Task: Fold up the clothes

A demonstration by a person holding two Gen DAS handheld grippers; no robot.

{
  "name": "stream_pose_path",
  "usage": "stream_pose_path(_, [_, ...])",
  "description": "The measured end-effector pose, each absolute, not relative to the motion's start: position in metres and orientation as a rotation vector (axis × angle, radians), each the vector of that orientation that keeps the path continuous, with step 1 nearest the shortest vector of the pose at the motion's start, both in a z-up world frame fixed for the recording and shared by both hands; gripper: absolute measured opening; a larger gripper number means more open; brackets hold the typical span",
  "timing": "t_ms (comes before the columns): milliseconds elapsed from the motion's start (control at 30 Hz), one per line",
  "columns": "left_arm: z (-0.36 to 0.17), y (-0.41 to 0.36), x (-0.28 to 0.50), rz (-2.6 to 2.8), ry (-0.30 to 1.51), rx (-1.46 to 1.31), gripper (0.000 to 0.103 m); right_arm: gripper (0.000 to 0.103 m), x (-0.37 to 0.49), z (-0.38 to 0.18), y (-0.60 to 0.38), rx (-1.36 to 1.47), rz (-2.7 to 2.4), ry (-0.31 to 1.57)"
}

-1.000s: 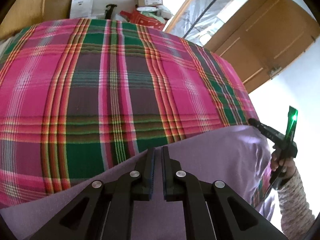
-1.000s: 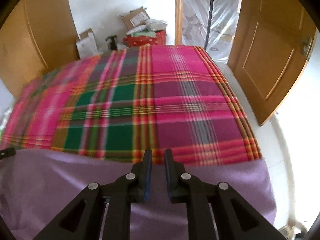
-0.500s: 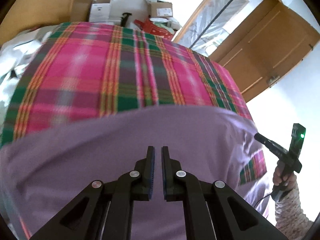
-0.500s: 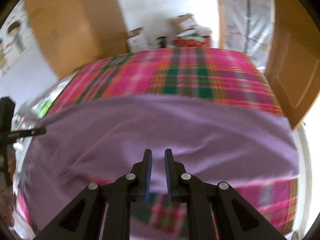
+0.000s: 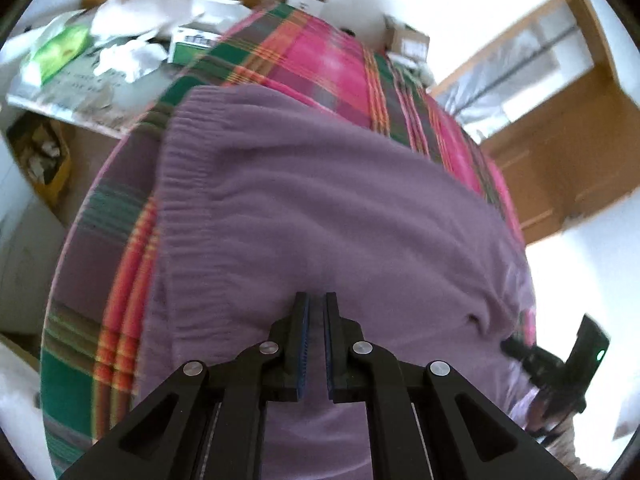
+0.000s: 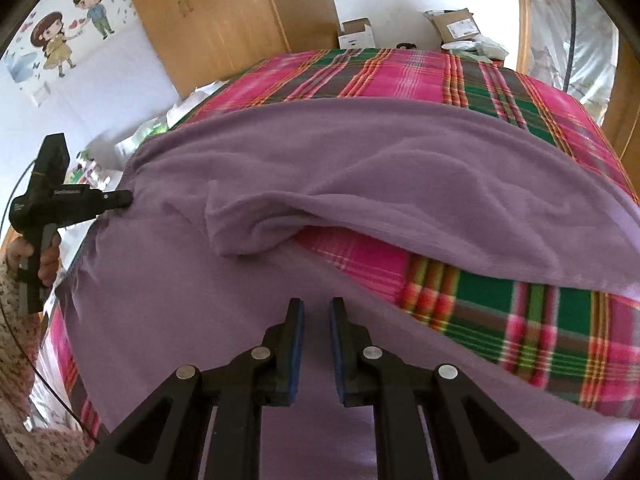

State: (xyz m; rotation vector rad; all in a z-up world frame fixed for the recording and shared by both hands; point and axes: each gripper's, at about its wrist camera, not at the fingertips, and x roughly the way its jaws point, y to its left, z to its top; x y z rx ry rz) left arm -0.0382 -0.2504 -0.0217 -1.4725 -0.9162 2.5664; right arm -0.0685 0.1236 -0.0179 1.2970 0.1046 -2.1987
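A purple knit garment (image 5: pixel 320 200) lies spread over a pink and green plaid bed cover (image 5: pixel 328 64), its ribbed hem (image 5: pixel 176 168) along the left. In the left wrist view my left gripper (image 5: pixel 316 300) sits low over the cloth with its jaws nearly together. The right wrist view shows that gripper's tip (image 6: pixel 124 199) pinching the garment's (image 6: pixel 360 168) left corner. There the far half is folded over the near layer, with a strip of plaid (image 6: pixel 520 320) showing between. My right gripper (image 6: pixel 316 306) rests on the near layer with a narrow gap; its tip (image 5: pixel 506 346) meets a pucker in the cloth.
White bags and a green box (image 5: pixel 120 48) are piled beside the bed on the left. Cartons (image 6: pixel 456 26) stand beyond the bed's far end. A wooden wardrobe (image 6: pixel 224 12) and a wooden door (image 5: pixel 560 140) flank the bed. A person's hand (image 6: pixel 48 260) holds the left gripper's handle.
The purple garment has been carried from the near edge out across the bed and now covers much of the plaid. Both views have swung to the left.
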Motion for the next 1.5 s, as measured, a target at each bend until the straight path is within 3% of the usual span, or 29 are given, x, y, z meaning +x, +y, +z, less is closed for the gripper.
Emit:
stream_pose_path(167, [-0.019,-0.268,-0.058,2.6,-0.949,-1.453,0.007,0.021,-0.061,-0.018,0.118,1.277,-2.232,0.119])
stream_pose_path(533, [-0.023,-0.308,-0.118,2.655,-1.116,-1.383,0.007,0.022,-0.063,-0.021,0.12,1.28,-2.263,0.034])
stream_pose_path(1067, [-0.018,-0.318,-0.118,2.653,-1.222,-1.352,0.007,0.029,-0.054,-0.022,0.122,1.25,-2.297,-0.037])
stream_pose_path(1467, [0.032,-0.276,-0.019,2.692,-1.068,-1.306,0.007,0.029,0.009,-0.022,0.163,1.208,-2.344,-0.296])
stream_pose_path(1500, [0.033,-0.271,-0.007,2.688,-1.059,-1.303,0.013,0.029,0.015,-0.023,0.162,1.218,-2.342,-0.289])
